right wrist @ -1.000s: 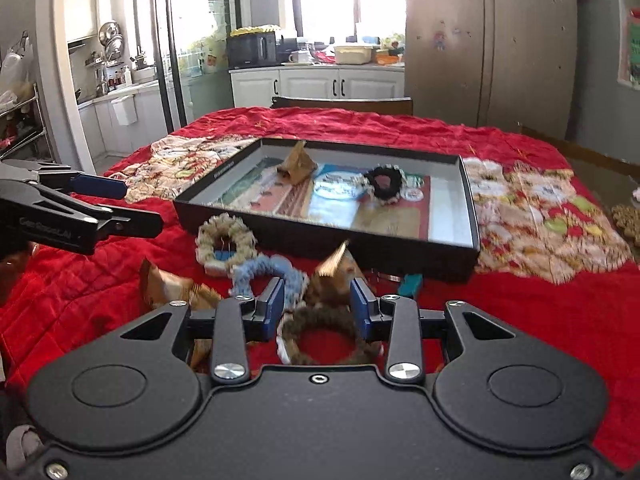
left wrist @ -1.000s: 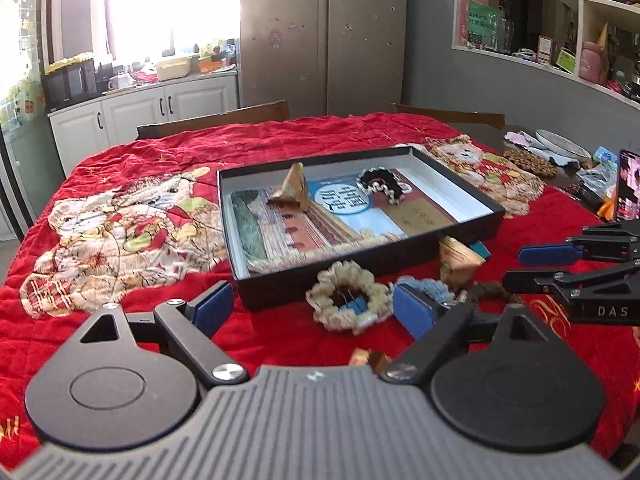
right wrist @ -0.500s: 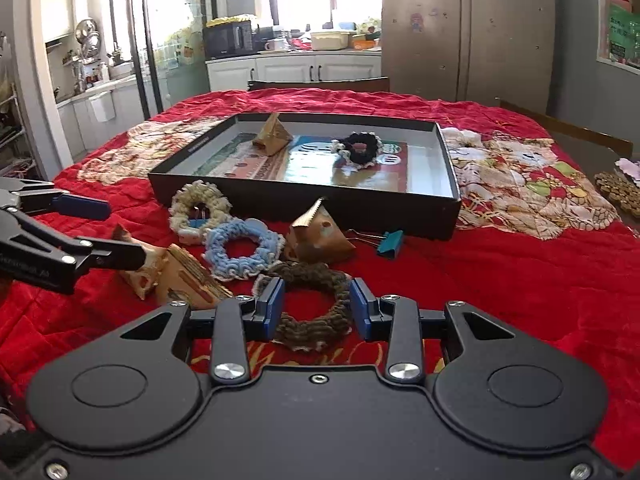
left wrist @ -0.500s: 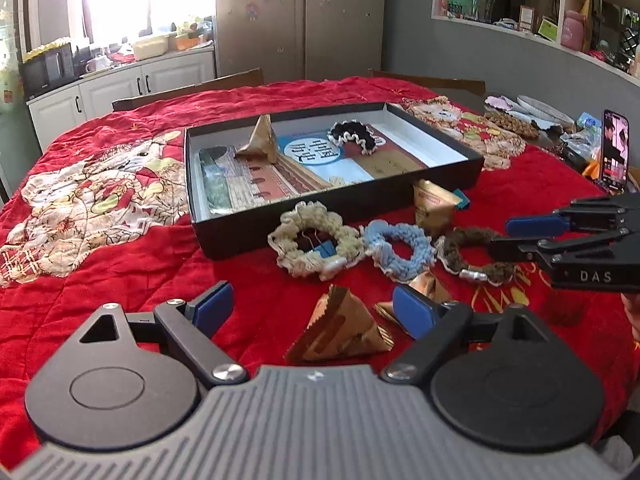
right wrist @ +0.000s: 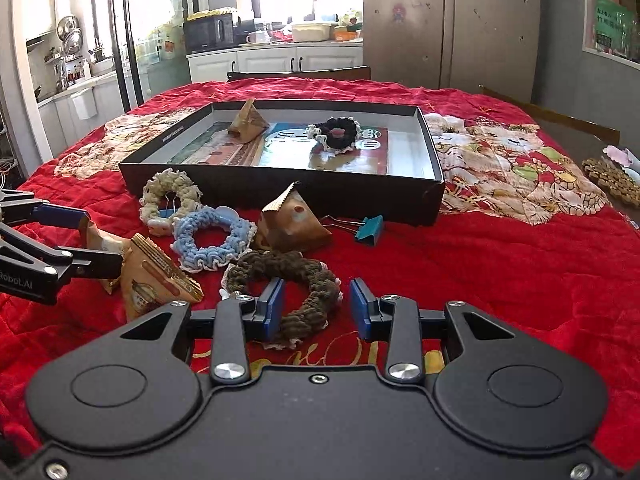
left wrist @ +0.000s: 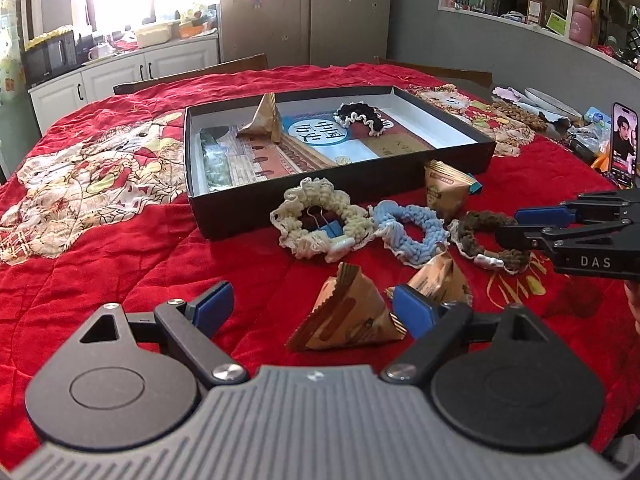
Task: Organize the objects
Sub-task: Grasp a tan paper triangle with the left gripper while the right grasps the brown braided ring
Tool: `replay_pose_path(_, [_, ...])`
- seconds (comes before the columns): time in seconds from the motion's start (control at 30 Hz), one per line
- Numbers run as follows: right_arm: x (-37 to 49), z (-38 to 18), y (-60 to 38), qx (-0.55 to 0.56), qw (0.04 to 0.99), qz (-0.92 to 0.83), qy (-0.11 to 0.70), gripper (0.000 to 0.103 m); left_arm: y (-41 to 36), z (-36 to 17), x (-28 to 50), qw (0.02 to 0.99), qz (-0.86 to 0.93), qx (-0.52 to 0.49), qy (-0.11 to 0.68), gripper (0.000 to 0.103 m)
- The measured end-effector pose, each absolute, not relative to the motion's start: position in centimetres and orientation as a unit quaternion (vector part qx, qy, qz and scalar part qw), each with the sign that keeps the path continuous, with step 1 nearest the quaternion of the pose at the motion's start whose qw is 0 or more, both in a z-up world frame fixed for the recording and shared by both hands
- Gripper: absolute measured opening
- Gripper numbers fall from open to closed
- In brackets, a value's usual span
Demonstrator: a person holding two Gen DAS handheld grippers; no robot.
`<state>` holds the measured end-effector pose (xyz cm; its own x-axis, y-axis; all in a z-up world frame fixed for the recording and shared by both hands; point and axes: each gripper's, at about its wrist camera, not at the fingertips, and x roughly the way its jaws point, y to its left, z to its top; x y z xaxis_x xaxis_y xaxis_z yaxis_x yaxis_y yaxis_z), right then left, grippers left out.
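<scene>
Left wrist view: the left gripper (left wrist: 309,308) hangs with its jaws spread wide and nothing gripped. A tan, pyramid-shaped paper packet (left wrist: 348,316) lies on the red quilted cloth (left wrist: 100,264) between the blue pads, nearer the right one, its serrated tip pointing toward 11 o'clock. A second tan packet (left wrist: 438,280) sits just behind it at 1 o'clock. Beyond lie three crocheted rings in a row – a cream knitted scrunchie (left wrist: 320,220) around a blue binder clip (left wrist: 332,227), a light-blue knitted scrunchie (left wrist: 412,232) and a brown knitted scrunchie (left wrist: 486,240). The shallow black cardboard box (left wrist: 240,216) stretches from 10 to 2 o'clock, holding another packet and a black scrunchie (left wrist: 360,118).

Right wrist view: the right gripper (right wrist: 316,310) stands partly open. The brown scrunchie (right wrist: 292,280) lies flat on the cloth, its near-right arc between the pads; the left pad seems to touch the yarn, though the view does not settle this, and the right pad is clear of it – no grip shows. A teal binder clip (right wrist: 370,230) lies at 1 o'clock, handles pointing left. The left gripper (right wrist: 84,236) enters at 9 o'clock.
</scene>
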<state>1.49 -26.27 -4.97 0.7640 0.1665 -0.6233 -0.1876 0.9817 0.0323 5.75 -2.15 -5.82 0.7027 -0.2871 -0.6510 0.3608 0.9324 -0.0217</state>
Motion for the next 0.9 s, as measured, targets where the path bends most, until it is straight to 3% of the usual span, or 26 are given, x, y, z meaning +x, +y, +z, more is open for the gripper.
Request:
replay_pose_path(0.2, [1.8,-5.4,-26.4,-0.011,0.937,0.093,0.336,0.035,-2.1,-6.3,6.0,0.920,-0.177,0.049,0.346,0.091])
replay_pose_path(0.4, [2.0,-5.7,-26.5,-0.005,0.936,0.090,0.339,0.034,-2.1,-6.7,6.1,0.917,-0.182,0.045,0.352,0.084])
replay_pose_path(0.9, [2.1,-6.0,-26.5,-0.006,0.937,0.091,0.337,0.034,-2.2,-6.8,6.1,0.914,-0.191,0.043,0.355,0.051])
